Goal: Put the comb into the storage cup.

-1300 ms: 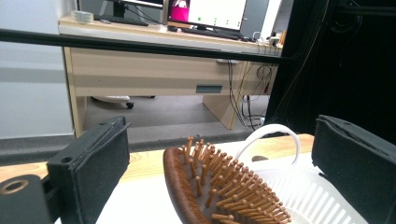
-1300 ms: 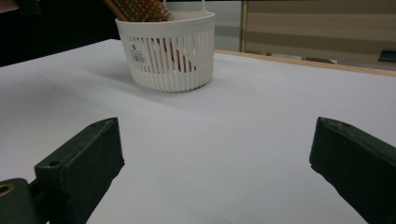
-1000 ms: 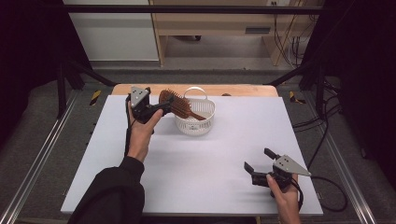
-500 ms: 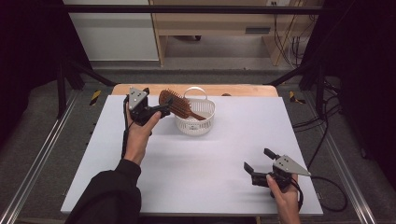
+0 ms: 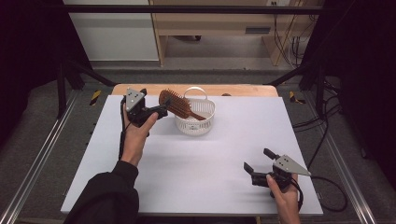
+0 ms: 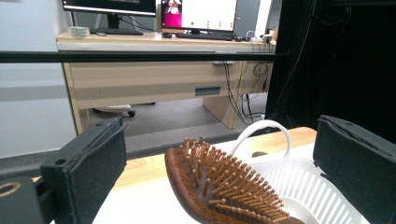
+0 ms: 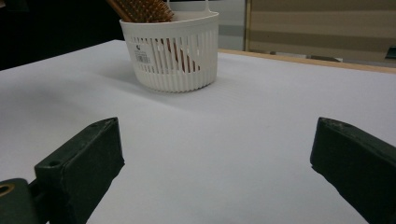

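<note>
A brown wooden hairbrush lies tilted in a small white slatted basket at the back of the table, its bristled head sticking out over the left rim. My left gripper is held just left of that head, open. In the left gripper view the brush sits between and beyond the wide-apart jaws without touching them, with the basket behind it. My right gripper rests open near the front right edge, nothing between its jaws. It faces the basket and brush from afar.
The white table top spreads wide between the two grippers. A wooden strip borders its far edge. A black cable trails off the right gripper over the table's right edge. Dark frame rails run along both sides.
My left gripper has shifted slightly to the left beside the brush head. The brush, the basket and the right gripper have stayed in place.
</note>
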Demonstrator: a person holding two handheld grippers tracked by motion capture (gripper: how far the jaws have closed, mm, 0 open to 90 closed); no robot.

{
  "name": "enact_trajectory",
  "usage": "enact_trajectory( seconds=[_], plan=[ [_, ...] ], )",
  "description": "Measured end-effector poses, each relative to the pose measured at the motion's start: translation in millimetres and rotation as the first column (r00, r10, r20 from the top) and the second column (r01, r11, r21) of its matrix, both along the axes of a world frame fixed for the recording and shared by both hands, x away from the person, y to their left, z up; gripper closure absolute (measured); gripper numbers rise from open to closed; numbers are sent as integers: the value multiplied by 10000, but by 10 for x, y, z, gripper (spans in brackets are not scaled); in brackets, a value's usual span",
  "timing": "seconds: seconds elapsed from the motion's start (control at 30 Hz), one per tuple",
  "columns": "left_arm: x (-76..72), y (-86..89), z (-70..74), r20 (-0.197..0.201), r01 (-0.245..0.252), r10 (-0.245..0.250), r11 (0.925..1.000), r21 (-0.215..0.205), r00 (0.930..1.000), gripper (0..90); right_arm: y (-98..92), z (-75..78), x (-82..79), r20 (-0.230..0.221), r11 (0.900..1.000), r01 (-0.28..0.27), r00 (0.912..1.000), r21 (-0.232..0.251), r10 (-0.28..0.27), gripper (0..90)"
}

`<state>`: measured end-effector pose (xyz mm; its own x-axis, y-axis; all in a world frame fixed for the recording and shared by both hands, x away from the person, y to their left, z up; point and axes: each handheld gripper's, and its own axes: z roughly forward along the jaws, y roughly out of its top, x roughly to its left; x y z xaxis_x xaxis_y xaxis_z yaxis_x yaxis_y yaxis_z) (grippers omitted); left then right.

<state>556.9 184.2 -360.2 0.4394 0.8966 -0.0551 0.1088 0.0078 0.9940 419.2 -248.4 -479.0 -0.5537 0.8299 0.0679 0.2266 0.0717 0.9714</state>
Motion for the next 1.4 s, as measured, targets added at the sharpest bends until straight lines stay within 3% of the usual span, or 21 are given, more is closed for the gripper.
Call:
enact_trajectory(
  seconds=[0.9, 1.4],
  plan=[
    [-120, 39, 147, 205, 304, -305, 9995, 48, 9993, 26, -3, 2, 1, -43, 9999, -111, 9999, 102, 111, 25],
    [-269, 70, 184, 330, 569, -576, 9981, 241, 9978, 25, -5, 5, 1, -69, 9997, -169, 9998, 181, 170, 24]
  ],
)
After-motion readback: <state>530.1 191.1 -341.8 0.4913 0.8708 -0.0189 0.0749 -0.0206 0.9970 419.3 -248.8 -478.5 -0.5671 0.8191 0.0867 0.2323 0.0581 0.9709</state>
